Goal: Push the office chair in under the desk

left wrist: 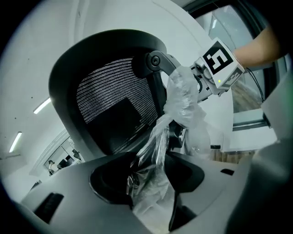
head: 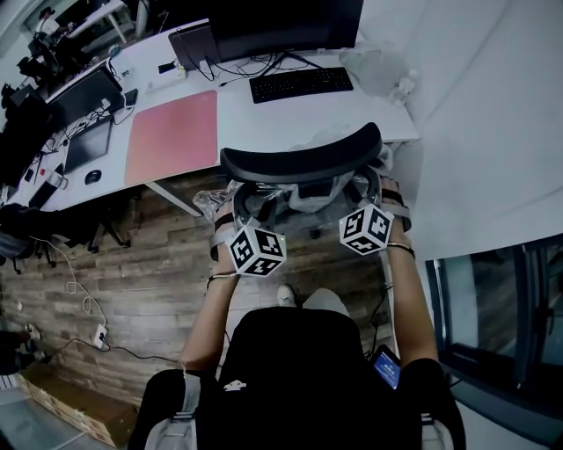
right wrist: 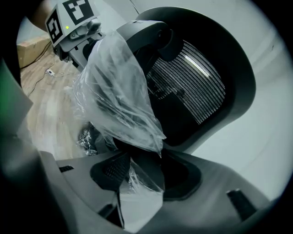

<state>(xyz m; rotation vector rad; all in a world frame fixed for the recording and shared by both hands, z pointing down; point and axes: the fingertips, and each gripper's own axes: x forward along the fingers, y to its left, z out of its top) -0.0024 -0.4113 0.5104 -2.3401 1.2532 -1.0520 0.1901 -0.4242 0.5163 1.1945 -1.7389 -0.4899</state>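
While both arms are stretching toward 12 o'clock, office chair (head: 299, 163): standing straight ahead of the person, its curved black back top overlapping the near edge of the desk (head: 264, 123) in the head view.
desk: white, lying at 12 o'clock beyond the chair, carrying a keyboard (head: 301, 84) and, further out, a monitor (head: 286, 26); a pink mat (head: 172, 136) is lying at 10 o'clock from the chair back.
plastic wrap (left wrist: 183, 100): clinging round the chair's frame beside the mesh back and crumpling down into both claws.
left gripper (left wrist: 147, 176): sitting at 7 o'clock off the chair back, jaws standing wide yet pinching a wrapped part of the office chair, film bunching against both pads.
right gripper (right wrist: 137, 176): sitting at 5 o'clock off the chair back, jaws likewise clamping a wrapped dark frame part.
wood floor (head: 132, 281): showing at 8 o'clock, below the desk.
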